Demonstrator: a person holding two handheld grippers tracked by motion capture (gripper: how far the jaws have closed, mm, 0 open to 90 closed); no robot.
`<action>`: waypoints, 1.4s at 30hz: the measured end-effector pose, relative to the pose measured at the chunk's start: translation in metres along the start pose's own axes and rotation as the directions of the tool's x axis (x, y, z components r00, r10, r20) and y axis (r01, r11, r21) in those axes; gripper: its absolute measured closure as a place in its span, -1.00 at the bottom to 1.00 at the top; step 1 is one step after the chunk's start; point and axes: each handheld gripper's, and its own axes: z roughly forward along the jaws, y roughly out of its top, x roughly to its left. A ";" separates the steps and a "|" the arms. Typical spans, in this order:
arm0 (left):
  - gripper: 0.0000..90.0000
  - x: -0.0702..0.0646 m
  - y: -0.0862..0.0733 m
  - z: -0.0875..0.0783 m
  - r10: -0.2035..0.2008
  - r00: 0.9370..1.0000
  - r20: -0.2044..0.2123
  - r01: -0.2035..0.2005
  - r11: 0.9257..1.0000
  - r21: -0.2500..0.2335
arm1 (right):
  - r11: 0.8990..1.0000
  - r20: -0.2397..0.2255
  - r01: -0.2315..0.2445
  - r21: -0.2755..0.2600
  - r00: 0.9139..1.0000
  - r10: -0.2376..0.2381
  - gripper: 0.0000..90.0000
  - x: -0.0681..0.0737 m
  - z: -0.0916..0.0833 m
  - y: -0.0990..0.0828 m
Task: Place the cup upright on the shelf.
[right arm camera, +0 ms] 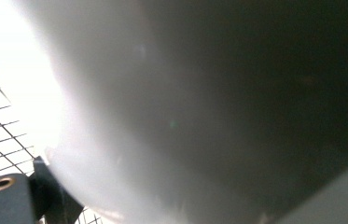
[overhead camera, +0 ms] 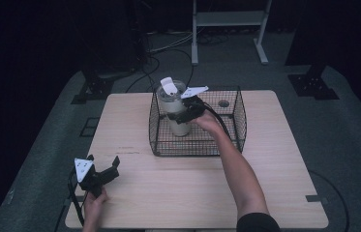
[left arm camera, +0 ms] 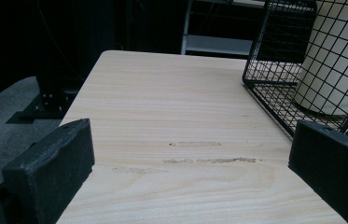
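A tall cream cup (overhead camera: 178,124) with a clear lid and a white flap stands inside a black wire basket (overhead camera: 240,116) at the back middle of the wooden table (overhead camera: 178,193). My right gripper (overhead camera: 183,116) reaches over the basket's rim and is shut on the cup's side, just below the lid. In the right gripper view the cup (right arm camera: 185,93) is pressed close, with one of the fingers (right arm camera: 50,196) against it. My left gripper (overhead camera: 103,163) is open over the table's front left corner, holding nothing. Between its jaws, the left gripper (left arm camera: 190,154) looks toward the basket (left arm camera: 274,93) and cup (left arm camera: 335,60).
A round cable hole (overhead camera: 223,103) sits in the table behind the basket. Bare wood stretches between the left gripper and the basket, with faint scuff marks (left arm camera: 209,160). A metal stand (overhead camera: 226,21) and cables (overhead camera: 154,63) lie on the dark floor beyond the table.
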 end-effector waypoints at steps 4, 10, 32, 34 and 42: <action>-1.00 0.000 0.000 0.000 0.001 1.000 0.000 -0.001 1.000 0.000 | 1.000 -0.001 0.004 0.006 1.000 -0.004 -0.81 0.000 -0.001 0.000; -1.00 0.000 0.000 0.002 -0.006 1.000 -0.002 0.006 1.000 0.003 | 1.000 -0.006 0.010 0.011 1.000 -0.010 -0.81 -0.001 -0.004 -0.001; -1.00 0.000 0.000 0.002 -0.007 1.000 -0.005 0.007 1.000 0.007 | 0.999 -0.002 0.023 0.035 1.000 -0.023 -0.81 0.001 -0.011 -0.001; -1.00 0.000 0.000 0.002 -0.006 1.000 -0.005 0.006 1.000 0.006 | 0.999 -0.002 0.021 0.034 1.000 -0.021 -0.81 0.001 -0.012 -0.002; -1.00 0.000 0.000 0.002 0.000 1.000 -0.005 0.000 1.000 0.008 | 0.998 -0.001 0.028 0.059 1.000 -0.028 -0.81 0.000 -0.018 -0.003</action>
